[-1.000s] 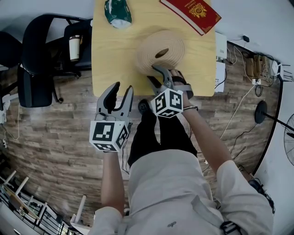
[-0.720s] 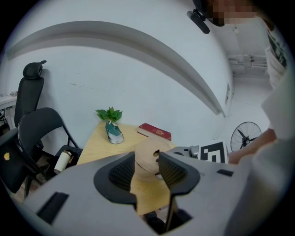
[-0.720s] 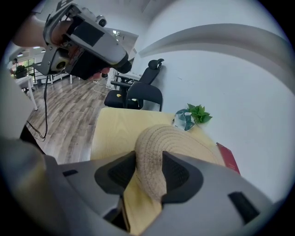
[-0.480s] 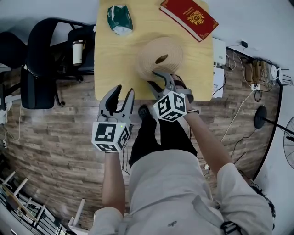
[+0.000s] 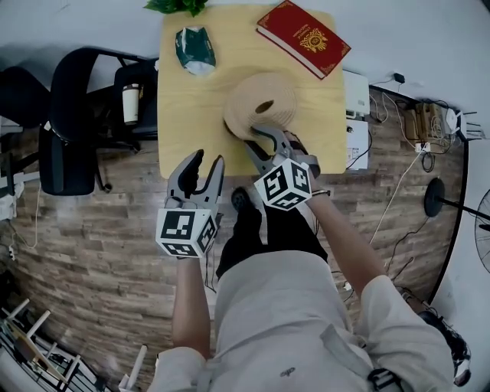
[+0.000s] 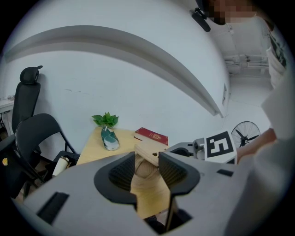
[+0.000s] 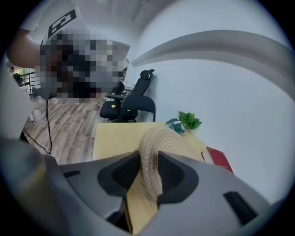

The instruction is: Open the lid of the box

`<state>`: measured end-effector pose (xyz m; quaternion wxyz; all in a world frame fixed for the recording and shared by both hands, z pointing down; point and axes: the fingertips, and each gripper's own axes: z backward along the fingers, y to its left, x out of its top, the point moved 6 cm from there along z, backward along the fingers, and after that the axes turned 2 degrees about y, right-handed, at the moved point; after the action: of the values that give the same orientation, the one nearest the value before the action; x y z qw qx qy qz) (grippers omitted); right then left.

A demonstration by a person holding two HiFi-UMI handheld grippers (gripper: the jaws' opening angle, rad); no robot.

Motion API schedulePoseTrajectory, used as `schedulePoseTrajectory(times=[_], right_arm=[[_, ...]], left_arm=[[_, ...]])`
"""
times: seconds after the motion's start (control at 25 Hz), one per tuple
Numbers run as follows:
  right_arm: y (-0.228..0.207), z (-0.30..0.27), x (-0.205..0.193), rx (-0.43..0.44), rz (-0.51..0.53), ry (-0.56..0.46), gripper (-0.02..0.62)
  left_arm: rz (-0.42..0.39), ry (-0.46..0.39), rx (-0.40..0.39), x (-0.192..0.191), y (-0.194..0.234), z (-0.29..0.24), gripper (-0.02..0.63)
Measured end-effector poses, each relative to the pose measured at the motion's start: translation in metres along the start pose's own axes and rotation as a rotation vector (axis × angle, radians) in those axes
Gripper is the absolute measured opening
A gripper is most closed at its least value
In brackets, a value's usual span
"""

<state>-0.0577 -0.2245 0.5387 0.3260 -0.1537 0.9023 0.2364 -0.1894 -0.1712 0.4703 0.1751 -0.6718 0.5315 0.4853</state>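
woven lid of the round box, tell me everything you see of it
The round tan woven-straw lid has a dark oval spot near its middle. It sits tilted over its box on the pale wooden table, its near rim pinched by the right gripper, whose jaws have just been closing on it.

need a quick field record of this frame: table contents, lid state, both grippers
table: light wood
box: round, woven, near the table's front edge
lid: woven, hole in the middle, tilted up off the box
right gripper: clamped on the lid's near rim; jaws have just been closing
left gripper: jaws apart, nothing between them, off the table's front edge
other: red book far right; green packet far left; plant at far edge
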Motion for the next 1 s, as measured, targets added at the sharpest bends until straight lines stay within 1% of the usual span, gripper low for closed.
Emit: schedulePoseTrajectory(times=[0.32,0.76,0.84,1.0], right_arm=[[-0.015,0.019,0.008,-0.058,-0.020,-0.021,0.105],[-0.040,0.043,0.015,-0.133,-0.081,-0.063,0.089],[-0.047,0.048,0.018,-0.146,-0.101,-0.076,0.086],[-0.060,0.061,0.023,-0.165,-0.179,-0.114,0.086]], left_arm=[[-0.032,-0.001,-0.023,0.011,-0.009,-0.002,0.150],[-0.066,-0.026,-0.045,0.027,-0.022,-0.001,0.150],[-0.070,-0.032,-0.048,0.030,-0.024,-0.001,0.150],[-0.078,-0.038,-0.060,0.036,-0.031,-0.001,0.150]])
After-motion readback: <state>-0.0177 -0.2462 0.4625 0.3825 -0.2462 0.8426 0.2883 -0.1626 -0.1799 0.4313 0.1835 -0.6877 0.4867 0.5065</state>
